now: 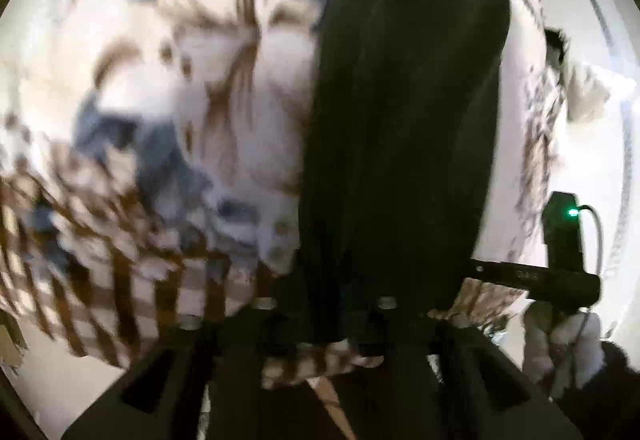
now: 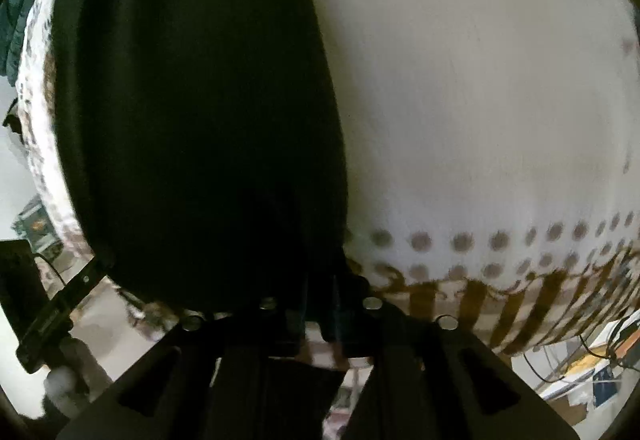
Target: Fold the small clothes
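With both my left gripper (image 1: 320,324) and right gripper (image 2: 320,324) pinched narrow on the small black cloth garment (image 1: 404,111) hanging above the patterned white bedspread (image 1: 248,111), I should keep its edge taut and level.

A black garment (image 1: 404,127) hangs straight ahead of both grippers and blocks the middle of each view. To its right in the right wrist view the white bedspread (image 2: 480,99) lies bare and open, while a heap of patterned clothes (image 1: 192,87) crowds the left side in the left wrist view.
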A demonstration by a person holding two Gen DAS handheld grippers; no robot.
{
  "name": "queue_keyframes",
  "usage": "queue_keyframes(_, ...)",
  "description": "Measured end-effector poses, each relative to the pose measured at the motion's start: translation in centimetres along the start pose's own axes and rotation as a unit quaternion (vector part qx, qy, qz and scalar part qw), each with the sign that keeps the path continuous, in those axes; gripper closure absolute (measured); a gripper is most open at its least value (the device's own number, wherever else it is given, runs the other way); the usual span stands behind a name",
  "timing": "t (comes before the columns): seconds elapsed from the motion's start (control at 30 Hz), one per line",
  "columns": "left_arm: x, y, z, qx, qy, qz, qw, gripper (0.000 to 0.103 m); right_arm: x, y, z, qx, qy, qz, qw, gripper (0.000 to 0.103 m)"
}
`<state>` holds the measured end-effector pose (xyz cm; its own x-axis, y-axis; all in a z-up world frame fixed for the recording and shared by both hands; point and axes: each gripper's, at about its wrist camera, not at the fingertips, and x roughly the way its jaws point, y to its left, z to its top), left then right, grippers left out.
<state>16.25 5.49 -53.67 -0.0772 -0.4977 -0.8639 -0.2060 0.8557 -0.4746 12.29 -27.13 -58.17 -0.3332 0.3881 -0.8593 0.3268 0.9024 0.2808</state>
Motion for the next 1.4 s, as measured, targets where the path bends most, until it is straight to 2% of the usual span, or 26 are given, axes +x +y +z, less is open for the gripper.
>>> queue_keyframes(0.07,-2.7,-0.4,1.8,-0.007,-0.031,-0.029,0.9991,0.042,-2.8,0.4,1.3,-0.003,-0.024,0.021,0.999,0.047)
queue_keyframes(0.1,-4.0,-0.8,3.3,-0.009,-0.054,-0.041,0.9976,0.042,-4.6,0.7,2.2,-0.005,-0.045,0.038,0.998,0.043)
queue_keyframes(0.23,-5.9,-2.8,10.9,0.007,-0.119,-0.087,0.989,0.042,-11.7,2.2,8.9,-0.021,-0.12,0.089,0.989,0.034)
queue_keyframes(0.33,-5.8,-5.5,17.4,0.041,-0.172,-0.077,0.9813,0.042,-16.6,3.7,16.1,-0.047,-0.188,0.082,0.978,0.034)
queue_keyframes(0.4,-5.2,-7.2,23.3,0.051,-0.197,-0.074,0.9763,0.042,-19.4,4.5,21.0,-0.053,-0.219,0.078,0.971,0.034)
queue_keyframes(0.53,-2.1,-9.7,32.2,0.053,-0.205,-0.042,0.9763,0.042,-23.7,5.5,30.7,-0.051,-0.259,0.091,0.96,0.034)
queue_keyframes(0.6,0.0,-10.3,35.3,0.049,-0.188,-0.044,0.9799,0.042,-24.8,5.9,34.9,-0.04,-0.266,0.102,0.958,0.034)
queue_keyframes(0.63,1.2,-10.7,36.8,0.042,-0.178,-0.029,0.9828,0.043,-25.1,5.4,36.4,-0.032,-0.267,0.106,0.957,0.034)
queue_keyframes(0.67,2.0,-10.9,37.6,0.042,-0.173,-0.027,0.9836,0.046,-25.2,5.4,39.2,-0.022,-0.268,0.108,0.957,0.034)
queue_keyframes(0.7,2.7,-11.4,38.3,0.054,-0.176,-0.02,0.9827,0.06,-24.9,5.6,40.7,-0.012,-0.261,0.11,0.959,0.034)
queue_keyframes(0.73,3.0,-12.0,38.5,0.066,-0.178,-0.01,0.9817,0.094,-24.0,6.4,41.4,-0.005,-0.255,0.113,0.96,0.036)
queue_keyframes(0.8,2.5,-12.3,38.6,0.085,-0.187,-0.017,0.9785,0.095,-23.1,7.2,42.7,0.001,-0.253,0.113,0.961,0.066)
queue_keyframes(0.83,1.9,-12.2,38.9,0.086,-0.194,-0.022,0.9769,0.095,-23.6,7.5,42.9,0.0,-0.265,0.086,0.961,0.094)
queue_keyframes(0.9,0.3,-11.4,38.7,0.084,-0.211,-0.036,0.9733,0.095,-23.4,8.4,42.5,-0.016,-0.275,0.078,0.958,0.094)
queue_keyframes(0.97,0.2,-10.3,39.7,0.077,-0.207,-0.036,0.9746,0.095,-24.0,8.9,42.6,-0.026,-0.288,0.074,0.954,0.095)
queue_keyframes(1.1,3.2,-9.3,41.8,0.074,-0.179,-0.018,0.9809,0.095,-23.2,8.0,44.0,-0.008,-0.28,0.05,0.959,0.096)
queue_keyframes(1.2,3.8,-9.0,42.0,0.07,-0.173,-0.025,0.982,0.094,-22.9,8.1,44.5,-0.008,-0.276,0.043,0.96,0.096)
queue_keyframes(1.3,2.8,-8.7,41.2,0.069,-0.171,-0.045,0.9819,0.085,-23.4,7.9,44.1,-0.018,-0.264,0.052,0.963,0.096)
queue_keyframes(1.37,1.4,-8.4,40.2,0.063,-0.168,-0.053,0.9823,0.072,-24.0,7.4,43.3,-0.02,-0.256,0.064,0.964,0.089)
queue_keyframes(1.4,0.4,-8.2,39.3,0.065,-0.172,-0.063,0.9809,0.06,-24.3,7.1,42.6,-0.024,-0.241,0.08,0.967,0.086)
